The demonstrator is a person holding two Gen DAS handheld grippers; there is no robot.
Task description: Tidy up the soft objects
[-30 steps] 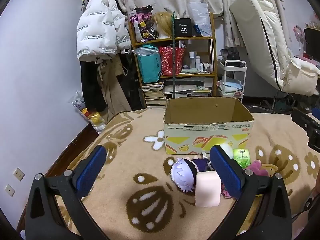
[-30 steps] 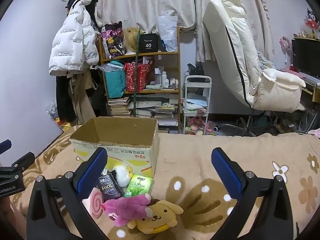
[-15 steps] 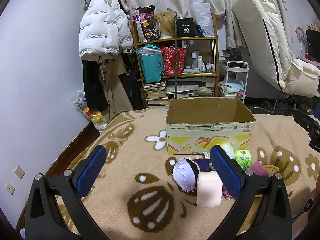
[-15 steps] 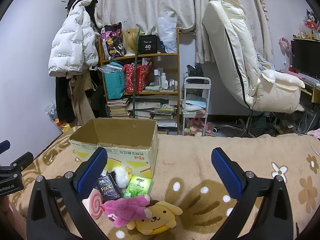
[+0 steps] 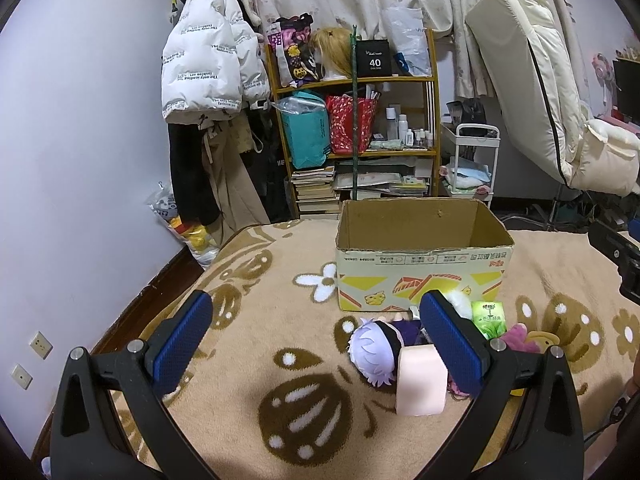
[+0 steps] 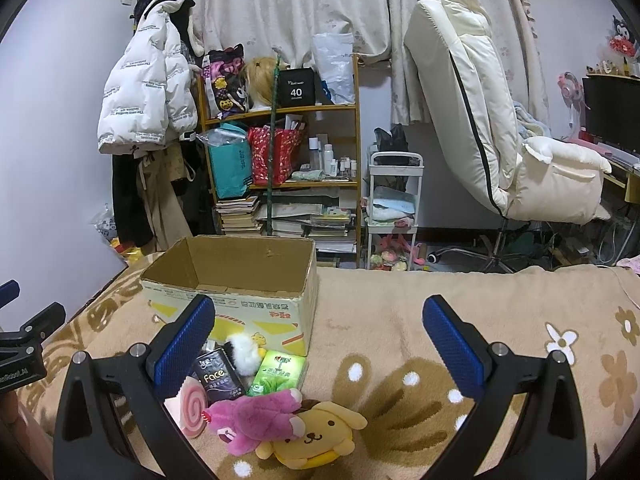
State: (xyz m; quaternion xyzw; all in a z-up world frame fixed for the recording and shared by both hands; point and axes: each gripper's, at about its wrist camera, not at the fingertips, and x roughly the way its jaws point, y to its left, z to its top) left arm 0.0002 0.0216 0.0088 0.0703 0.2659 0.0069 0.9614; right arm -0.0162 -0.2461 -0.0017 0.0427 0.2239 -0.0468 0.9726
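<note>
While both tools are held above the patterned blanket [image 5: 248, 320], nothing is gripped by either. The left gripper [image 5: 316, 332] is seen with its blue-padded fingers [image 5: 182, 336] spread wide and empty. Just beyond its right finger, a purple-haired doll [image 5: 376, 352] is laid on the blanket, and a pale pink block [image 5: 420, 384] is stood touching the doll's near side. A green tissue pack [image 5: 488, 316] and a white fluffy piece [image 5: 460, 302] are found further right, close to the front wall of the cardboard box [image 5: 420, 276]. The box is set upright, its top open, with no contents visible inside from this angle.

The right gripper [image 6: 318, 332] is likewise held wide apart, with nothing between its fingers [image 6: 452, 344]. Beside its left finger the pile is shown again: a pink spiral lollipop plush [image 6: 194, 412], a dark pack marked "face" [image 6: 220, 374], the white fluffy piece [image 6: 246, 352] and the green tissue pack [image 6: 278, 372], all gathered against the box [image 6: 240, 296]. Nearest the camera, a magenta plush [image 6: 256, 416] is draped over a yellow dog plush [image 6: 316, 436]. To the right of the pile the blanket [image 6: 400, 320] is left bare.

Behind the bed, a wooden shelf [image 6: 280, 184], a white puffer jacket [image 6: 140, 96] and a cream chair [image 6: 500, 128] are seen.
</note>
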